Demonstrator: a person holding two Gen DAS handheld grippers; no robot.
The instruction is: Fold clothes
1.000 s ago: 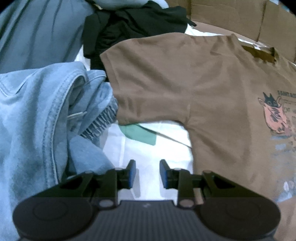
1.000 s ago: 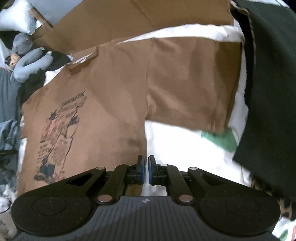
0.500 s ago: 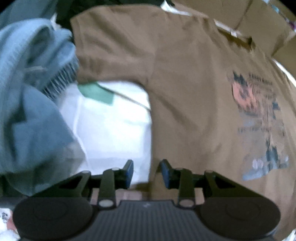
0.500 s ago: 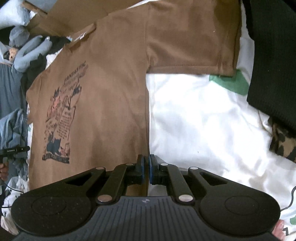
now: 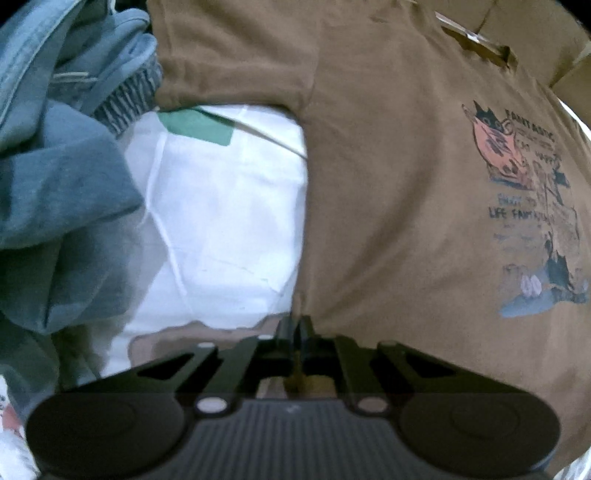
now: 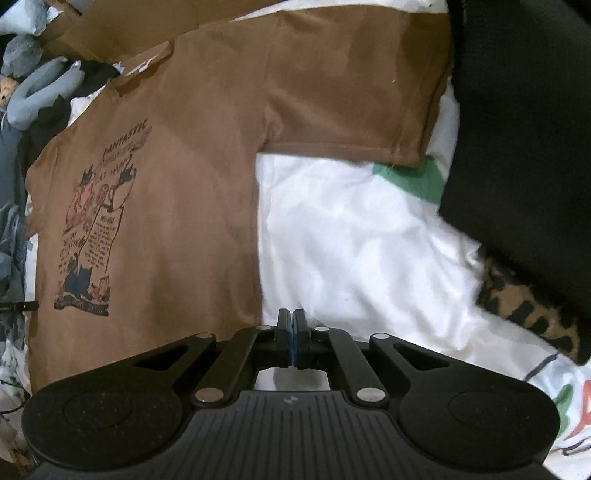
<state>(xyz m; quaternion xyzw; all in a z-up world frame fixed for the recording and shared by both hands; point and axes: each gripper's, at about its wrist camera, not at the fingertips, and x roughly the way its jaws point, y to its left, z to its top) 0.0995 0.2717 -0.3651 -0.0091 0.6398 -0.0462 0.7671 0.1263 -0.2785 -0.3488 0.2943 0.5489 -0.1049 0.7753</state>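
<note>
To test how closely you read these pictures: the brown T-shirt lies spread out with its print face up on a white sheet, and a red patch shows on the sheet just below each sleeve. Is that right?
Not quite. The patch on the white sheet below each sleeve is green, not red; both wrist views show it. The rest holds: the brown T-shirt lies spread out, print up.

white bedsheet [image 6: 362, 236], brown cardboard [image 6: 122, 29] behind

The brown T-shirt [image 6: 192, 192] carries the only readable print, up and to the left of the right tongs [image 6: 291, 325]: "FANTASTIC" arches over a cat drawing [image 6: 92, 229], with smaller lines below too blurred to read. From the left tongs [image 5: 295, 328], up and to the right, "LIFE" opens one blurred line.
</note>
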